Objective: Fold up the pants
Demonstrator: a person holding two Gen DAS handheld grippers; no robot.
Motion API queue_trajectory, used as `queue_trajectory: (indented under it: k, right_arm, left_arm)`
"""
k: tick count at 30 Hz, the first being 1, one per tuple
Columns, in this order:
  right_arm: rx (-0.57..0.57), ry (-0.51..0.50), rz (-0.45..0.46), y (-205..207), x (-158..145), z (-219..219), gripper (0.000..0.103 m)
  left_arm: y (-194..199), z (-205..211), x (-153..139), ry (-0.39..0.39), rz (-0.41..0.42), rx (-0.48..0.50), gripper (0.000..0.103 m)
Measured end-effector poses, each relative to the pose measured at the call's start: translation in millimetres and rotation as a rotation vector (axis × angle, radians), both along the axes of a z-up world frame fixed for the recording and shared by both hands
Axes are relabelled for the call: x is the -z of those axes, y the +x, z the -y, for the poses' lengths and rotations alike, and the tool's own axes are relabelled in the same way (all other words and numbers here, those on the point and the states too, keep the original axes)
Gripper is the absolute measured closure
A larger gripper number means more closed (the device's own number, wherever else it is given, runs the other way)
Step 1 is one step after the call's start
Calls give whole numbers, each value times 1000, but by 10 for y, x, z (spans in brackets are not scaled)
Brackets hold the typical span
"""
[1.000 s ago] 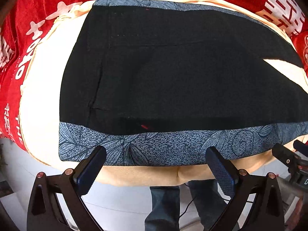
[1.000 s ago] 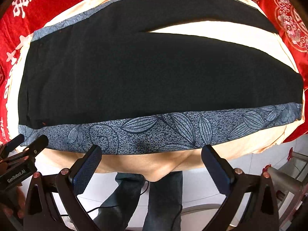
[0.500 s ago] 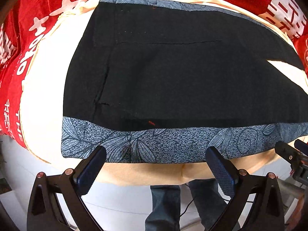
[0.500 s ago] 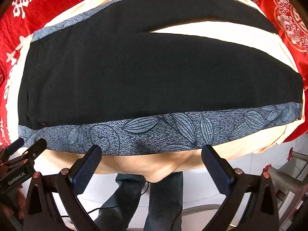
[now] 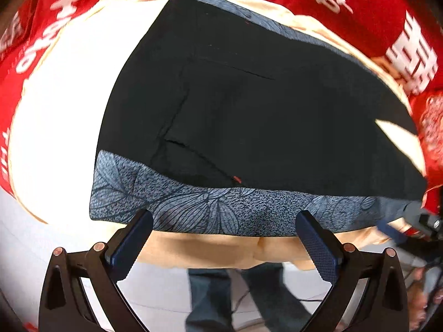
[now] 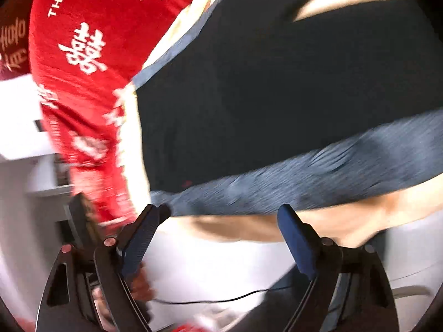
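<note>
Black pants (image 5: pixel 249 116) with a blue leaf-print side stripe (image 5: pixel 221 210) lie flat on a cream-covered table (image 5: pixel 55 127), waistband to the left. My left gripper (image 5: pixel 224 229) is open and empty, its fingertips just short of the near stripe at the waist end. My right gripper (image 6: pixel 218 221) is open and empty, also at the near stripe (image 6: pixel 304 174) close to the waist corner; its view of the pants (image 6: pixel 263 96) is blurred and tilted. The right gripper also shows at the right edge of the left wrist view (image 5: pixel 420 218).
A red cloth with white characters (image 5: pixel 360 13) covers the table beyond and around the cream sheet, and shows left of the pants in the right wrist view (image 6: pixel 83 83). A person's jeans-clad legs (image 5: pixel 235 298) stand below the table edge. A black cable (image 6: pixel 221 298) runs across the white floor.
The right gripper has swung quickly left along the near stripe toward the waist corner, tilting its view. The left gripper shifted a little left and tilted. Both stayed open.
</note>
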State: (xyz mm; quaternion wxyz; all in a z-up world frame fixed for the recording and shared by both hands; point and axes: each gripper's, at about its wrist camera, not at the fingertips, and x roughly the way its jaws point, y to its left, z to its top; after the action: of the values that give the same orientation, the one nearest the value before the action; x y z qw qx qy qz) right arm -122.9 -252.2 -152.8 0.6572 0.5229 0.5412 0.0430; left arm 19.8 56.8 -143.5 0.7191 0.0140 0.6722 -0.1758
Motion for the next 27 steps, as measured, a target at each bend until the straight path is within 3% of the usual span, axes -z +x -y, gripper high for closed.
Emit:
queue_trajectory:
  k: [6,10,13,16,22,23,25,27]
  right_arm:
    - [2,180,-37,5,653,-432,14]
    - [96,255,-20,63,971,-461,15]
    - [172,329,74,163,854,-387,15]
    - [159,344,175,309,569,-334,15]
    - [113,344,242,352,242,-264,15]
    - [112,335,229,320,274,-253,15]
    - [121,297,189,214,373,-176,15]
    - [161,276,151,53,506,-42,15]
  left_arm:
    - [-77,-273,159,-119,-62,-47,0]
    - [-141,-346,339,-159,-114,-67,0]
    - [-171,-355,435,-177,-137,-81,0]
    - [-164,-290,465,-220,-153,-109,0]
    - [36,-263,446,-306,-160,-253,0]
    - [84,-257,454,-304,-158,-274,2]
    - [145,-266,502,-285,-163,-298,33]
    - [186,-265,586,-257,-175,-312,38]
